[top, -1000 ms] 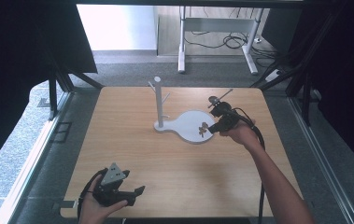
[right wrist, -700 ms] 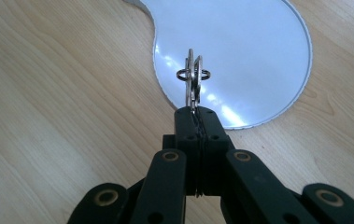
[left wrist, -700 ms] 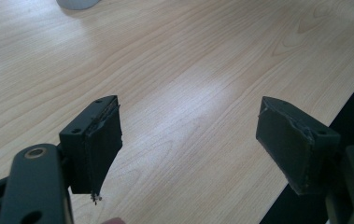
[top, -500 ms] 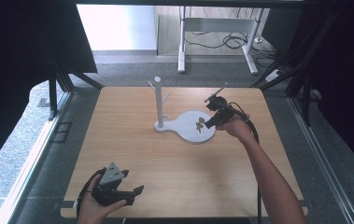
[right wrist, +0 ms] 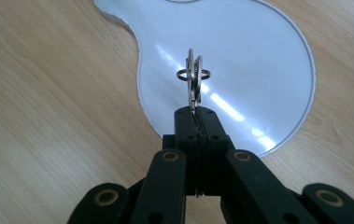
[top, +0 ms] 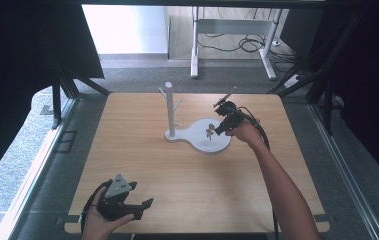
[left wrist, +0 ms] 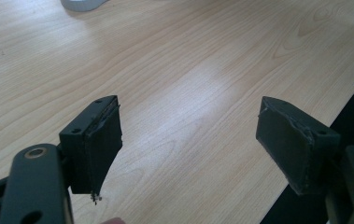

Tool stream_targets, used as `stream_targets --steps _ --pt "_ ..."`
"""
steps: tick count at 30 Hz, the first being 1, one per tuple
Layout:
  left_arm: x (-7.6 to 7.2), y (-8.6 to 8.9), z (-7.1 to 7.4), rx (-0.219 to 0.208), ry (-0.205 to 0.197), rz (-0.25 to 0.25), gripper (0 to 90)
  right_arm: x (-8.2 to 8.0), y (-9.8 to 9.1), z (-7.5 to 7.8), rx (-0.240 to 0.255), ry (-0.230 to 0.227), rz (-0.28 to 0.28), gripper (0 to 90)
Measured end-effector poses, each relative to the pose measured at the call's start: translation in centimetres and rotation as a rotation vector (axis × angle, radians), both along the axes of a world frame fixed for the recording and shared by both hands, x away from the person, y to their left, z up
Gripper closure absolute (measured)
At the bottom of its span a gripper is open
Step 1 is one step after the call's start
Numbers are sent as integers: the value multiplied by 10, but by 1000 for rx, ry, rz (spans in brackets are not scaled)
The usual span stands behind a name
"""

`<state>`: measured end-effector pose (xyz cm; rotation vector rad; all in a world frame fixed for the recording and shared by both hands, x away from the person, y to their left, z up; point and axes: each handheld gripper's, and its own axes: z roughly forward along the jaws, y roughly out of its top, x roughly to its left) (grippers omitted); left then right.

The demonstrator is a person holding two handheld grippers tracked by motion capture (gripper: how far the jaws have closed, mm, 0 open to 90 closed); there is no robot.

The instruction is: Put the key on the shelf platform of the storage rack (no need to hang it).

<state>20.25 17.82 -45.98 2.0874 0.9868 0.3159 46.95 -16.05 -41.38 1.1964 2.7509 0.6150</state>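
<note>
Right gripper (top: 217, 131) holds keys (right wrist: 193, 79) over the white base, higher and farther than a second ago.
Right jaws are closed tight on the keys in the right gripper view, key blades upright with a small ring through them, hanging above the round white base plate (right wrist: 258, 60) without touching it. In the high view the right hand (top: 244, 131) has moved from the near-right edge of the base (top: 204, 145) up toward its far-right side; the keys (top: 210, 132) now sit over the plate's middle. The white peg stand (top: 169, 107) is unchanged on the bench (top: 187, 175). Left gripper (top: 139, 207) stays at the near-left bench edge in the left hand (top: 99, 222), jaws wide open and empty over bare wood in the left gripper view (left wrist: 188, 140).
</note>
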Motion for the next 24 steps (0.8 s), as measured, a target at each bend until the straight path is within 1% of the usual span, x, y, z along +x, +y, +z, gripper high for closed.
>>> stream_targets --steps 6,10,14,19,24 --pt "0 1 -1 2 2 -2 228 11 4 -3 5 2 -5 895" --pt "1 1 -1 3 1 -3 229 16 6 -10 6 10 -14 895" --pt "0 2 0 -1 1 1 228 18 8 -18 2 21 -19 894" --pt "0 1 -1 3 0 -2 229 20 9 -25 13 30 -19 894" --pt "0 1 -1 1 2 -2 229 22 9 -35 0 50 -23 894"
